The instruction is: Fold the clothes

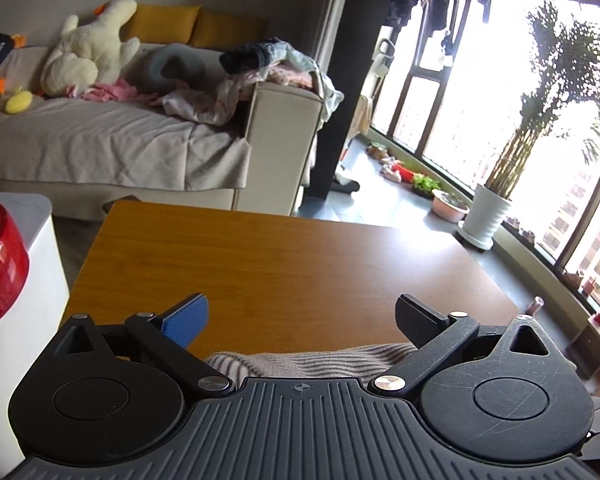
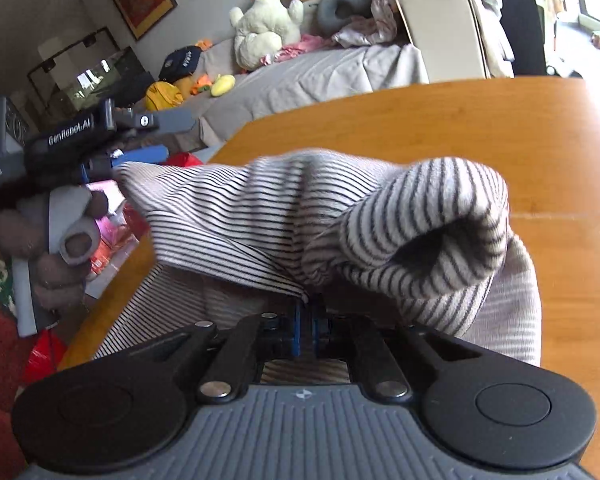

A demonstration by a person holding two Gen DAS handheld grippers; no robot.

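The left gripper [image 1: 302,320] hangs with its jaws spread wide above the wooden table [image 1: 280,256], holding nothing; the striped garment [image 1: 312,362] lies just beneath and behind its fingers. Further right, the right gripper [image 2: 309,312] is clamped tight on that striped cloth, which is lifted in a bunch over the table, one sleeve opening [image 2: 432,248] gaping toward the camera.
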